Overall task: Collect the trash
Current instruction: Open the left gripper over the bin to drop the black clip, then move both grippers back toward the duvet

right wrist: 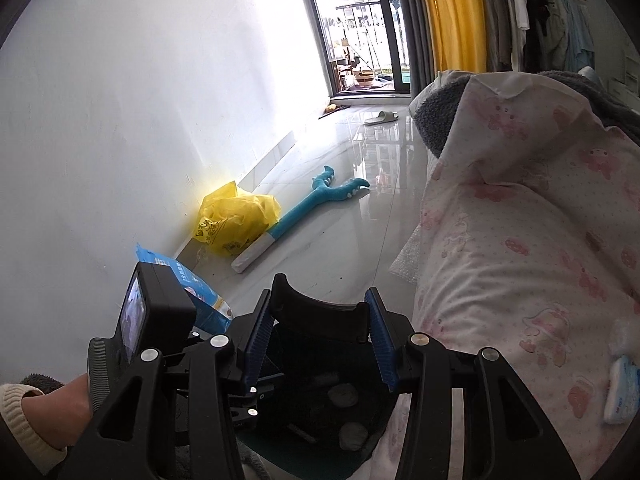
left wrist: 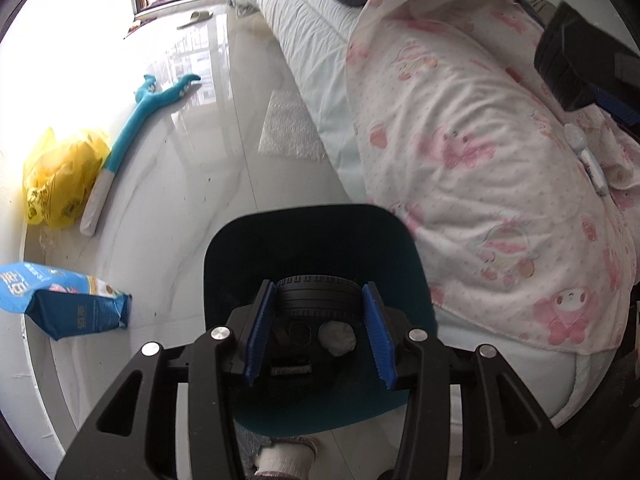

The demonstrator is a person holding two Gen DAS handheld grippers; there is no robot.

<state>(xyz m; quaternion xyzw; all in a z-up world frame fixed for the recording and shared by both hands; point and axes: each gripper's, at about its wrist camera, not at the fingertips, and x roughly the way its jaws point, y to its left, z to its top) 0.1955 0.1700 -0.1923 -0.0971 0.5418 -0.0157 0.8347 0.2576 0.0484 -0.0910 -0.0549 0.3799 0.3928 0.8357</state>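
left gripper (left wrist: 320, 334): jaws narrow, clamped on black roll over teal bin (left wrist: 312, 240), paper wad (left wrist: 337, 333) inside | right gripper (right wrist: 322, 344): narrow, gripping bin's black rim piece (right wrist: 320, 304) | floor (left wrist: 224, 152): blue bag (left wrist: 68, 300), yellow bag (left wrist: 60, 176) by wall; pink quilt (left wrist: 480, 140) right

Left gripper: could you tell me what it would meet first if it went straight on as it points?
Likely the black ridged cylinder right ahead, then the teal bin behind it; depth is unclear.

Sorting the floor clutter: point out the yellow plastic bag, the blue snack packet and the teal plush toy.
yellow plastic bag (left wrist: 60, 176), left wrist view, crumpled middle.
blue snack packet (left wrist: 68, 300), left wrist view, front face.
teal plush toy (right wrist: 308, 204), right wrist view, long neck.
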